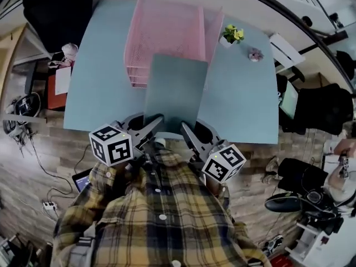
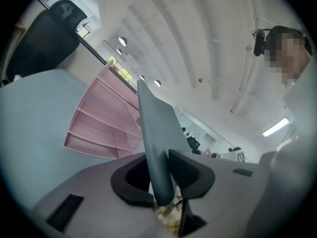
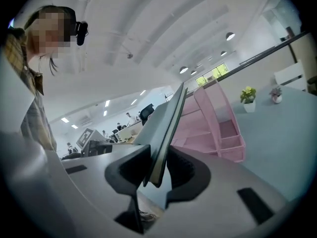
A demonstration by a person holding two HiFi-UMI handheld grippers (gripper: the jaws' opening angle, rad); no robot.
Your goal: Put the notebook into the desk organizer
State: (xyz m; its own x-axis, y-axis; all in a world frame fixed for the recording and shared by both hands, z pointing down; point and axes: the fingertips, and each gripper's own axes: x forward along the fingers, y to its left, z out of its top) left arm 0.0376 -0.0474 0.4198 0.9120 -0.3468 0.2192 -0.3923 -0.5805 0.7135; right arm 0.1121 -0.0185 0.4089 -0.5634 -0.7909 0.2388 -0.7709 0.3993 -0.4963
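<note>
A grey-green notebook (image 1: 176, 90) is held up between me and the pink mesh desk organizer (image 1: 166, 29), which stands at the back of the pale blue table (image 1: 103, 82). My left gripper (image 1: 158, 122) is shut on the notebook's near left corner, and my right gripper (image 1: 186, 129) is shut on its near right corner. In the left gripper view the notebook (image 2: 157, 138) rises edge-on from between the jaws, with the organizer (image 2: 106, 123) behind it. The right gripper view shows the notebook (image 3: 166, 128) pinched the same way, the organizer (image 3: 215, 123) to its right.
A small potted plant with yellow flowers (image 1: 231, 35) and a smaller pinkish plant (image 1: 255, 54) stand right of the organizer. A black chair (image 1: 55, 10) is behind the table's far left corner. Cables and a power strip (image 1: 49, 206) lie on the wooden floor to the left.
</note>
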